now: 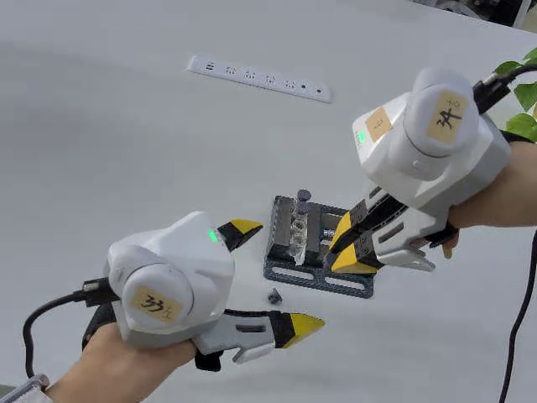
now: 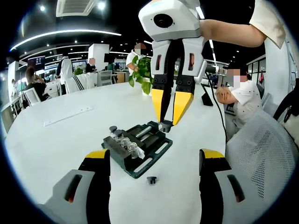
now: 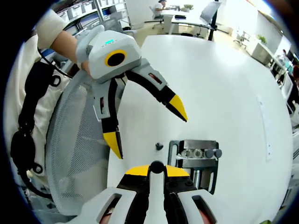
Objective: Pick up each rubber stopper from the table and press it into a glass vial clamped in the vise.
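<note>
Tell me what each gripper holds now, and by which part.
The right gripper pinches a dark rubber stopper by its sides between its jaw tips. The left gripper is open and holds nothing.

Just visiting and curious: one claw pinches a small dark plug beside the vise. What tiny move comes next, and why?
Probably shift the right claw over an open vial in the vise and lower it: it already grips a stopper, and that vial has none.

Place: open-plan office
Furniture: white table (image 2: 56,135), mesh chair (image 2: 261,149), desks behind (image 3: 187,21)
Ceiling: strip lights (image 2: 60,33), air vent (image 2: 74,7)
People: seated person (image 2: 240,95)
Extras: power strip (image 1: 260,77), plant (image 2: 142,74)
</note>
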Tool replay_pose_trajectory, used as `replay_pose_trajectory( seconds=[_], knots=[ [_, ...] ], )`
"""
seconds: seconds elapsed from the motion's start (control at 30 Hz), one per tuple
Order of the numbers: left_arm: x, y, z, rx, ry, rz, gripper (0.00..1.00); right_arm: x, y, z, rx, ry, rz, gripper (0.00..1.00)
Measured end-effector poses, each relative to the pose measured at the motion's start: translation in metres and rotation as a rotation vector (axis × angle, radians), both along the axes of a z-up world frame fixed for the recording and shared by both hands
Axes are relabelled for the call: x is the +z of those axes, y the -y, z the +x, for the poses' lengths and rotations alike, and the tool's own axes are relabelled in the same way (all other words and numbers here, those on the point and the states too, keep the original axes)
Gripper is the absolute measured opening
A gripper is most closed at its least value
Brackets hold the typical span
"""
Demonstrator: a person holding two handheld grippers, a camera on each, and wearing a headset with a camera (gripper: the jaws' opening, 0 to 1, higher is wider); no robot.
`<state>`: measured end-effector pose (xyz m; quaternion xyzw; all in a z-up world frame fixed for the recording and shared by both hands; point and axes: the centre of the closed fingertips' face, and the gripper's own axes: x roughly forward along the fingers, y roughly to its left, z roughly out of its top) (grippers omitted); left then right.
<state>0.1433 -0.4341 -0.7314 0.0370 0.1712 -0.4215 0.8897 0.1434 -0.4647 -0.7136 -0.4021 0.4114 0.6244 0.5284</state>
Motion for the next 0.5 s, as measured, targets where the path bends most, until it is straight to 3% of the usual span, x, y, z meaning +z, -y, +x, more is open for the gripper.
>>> replay_pose_trajectory(
  seconds=[0.33, 0.43, 0.5],
  knots=[
    [-0.01, -0.013, 0.009, 0.06, -0.008, 0.017, 0.99, -0.004, -0.006, 0.027, -0.016, 0.029, 0.005, 0.05],
    [-0.014, -0.012, 0.007, 0.054, -0.029, 0.009, 0.99, -0.006, -0.007, 0.034, -0.022, 0.041, 0.005, 0.05],
    [-0.018, -0.015, 0.008, 0.058, -0.023, 0.023, 0.99, -0.01, -0.008, 0.042, -0.028, 0.054, 0.002, 0.05]
  ],
)
